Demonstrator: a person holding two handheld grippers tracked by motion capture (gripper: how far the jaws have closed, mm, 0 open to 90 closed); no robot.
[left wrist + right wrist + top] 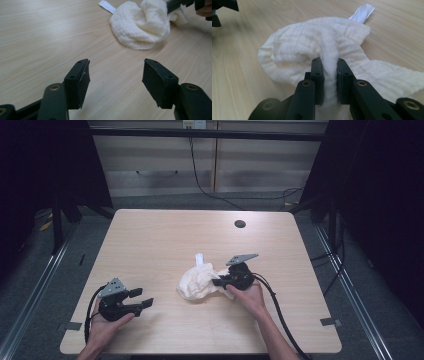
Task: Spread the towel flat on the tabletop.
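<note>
Right claw clamped on cloth; left claw gaping, empty, cloth bunched ahead and right, tag end farthest.

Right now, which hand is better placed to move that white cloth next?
The right. The right gripper is already clamped on a fold of the white cloth, while the left gripper stands open over bare table, apart from it.
</note>
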